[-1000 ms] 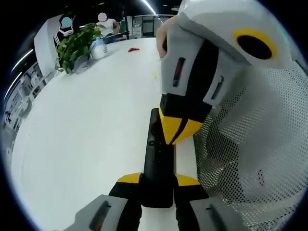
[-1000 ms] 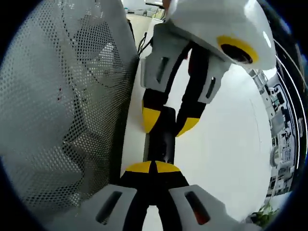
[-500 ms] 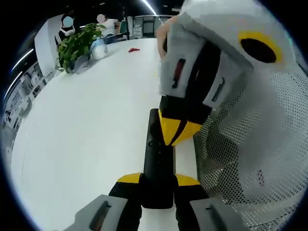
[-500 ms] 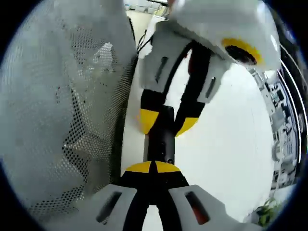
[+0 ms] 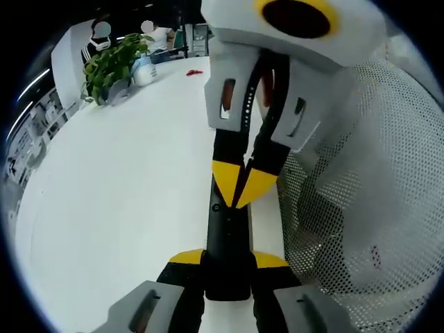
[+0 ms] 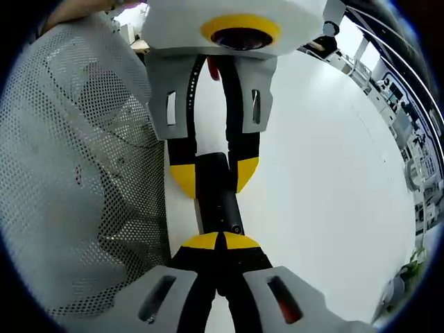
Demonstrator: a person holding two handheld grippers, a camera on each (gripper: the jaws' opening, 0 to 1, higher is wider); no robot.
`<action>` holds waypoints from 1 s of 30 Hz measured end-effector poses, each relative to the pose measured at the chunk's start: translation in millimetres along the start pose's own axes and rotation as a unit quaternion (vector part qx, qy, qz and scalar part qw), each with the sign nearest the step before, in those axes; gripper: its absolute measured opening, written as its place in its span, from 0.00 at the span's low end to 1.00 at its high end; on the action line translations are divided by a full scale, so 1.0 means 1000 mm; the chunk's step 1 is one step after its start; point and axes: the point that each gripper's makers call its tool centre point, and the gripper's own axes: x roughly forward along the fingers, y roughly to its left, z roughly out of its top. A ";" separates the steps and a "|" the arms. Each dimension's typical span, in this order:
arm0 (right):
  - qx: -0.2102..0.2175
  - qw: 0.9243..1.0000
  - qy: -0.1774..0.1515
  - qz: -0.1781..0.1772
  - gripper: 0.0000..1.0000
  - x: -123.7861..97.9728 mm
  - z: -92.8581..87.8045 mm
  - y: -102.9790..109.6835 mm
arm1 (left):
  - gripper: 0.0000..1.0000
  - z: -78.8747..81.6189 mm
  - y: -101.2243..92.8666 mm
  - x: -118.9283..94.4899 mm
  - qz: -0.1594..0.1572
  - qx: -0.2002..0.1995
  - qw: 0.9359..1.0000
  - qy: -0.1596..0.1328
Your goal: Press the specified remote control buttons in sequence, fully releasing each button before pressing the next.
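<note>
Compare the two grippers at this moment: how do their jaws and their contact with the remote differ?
The left gripper has its jaws apart, clamping the sides of the black remote at one end. The right gripper has its jaws closed together, with its joined tips at the remote's face, near a small button. Both have yellow-tipped black jaws and point toward each other along the remote.

right gripper swung round since a second ago, closed tips now lower down the remote, nearer the left gripper's fingers
</note>
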 end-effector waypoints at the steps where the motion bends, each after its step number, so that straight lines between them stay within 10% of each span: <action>1: 0.002 1.000 0.000 0.000 0.00 0.000 0.000 0.000 | 0.25 0.000 0.000 0.000 0.000 0.000 1.000 0.000; 25: 0.029 0.996 0.051 0.064 0.00 0.004 0.002 -0.007 | 0.25 0.000 0.000 0.000 -0.006 -0.010 1.000 -0.001; 30: -0.124 0.989 0.046 0.060 0.00 0.003 0.002 -0.002 | 0.25 0.000 0.001 -0.001 -0.010 -0.018 1.000 -0.008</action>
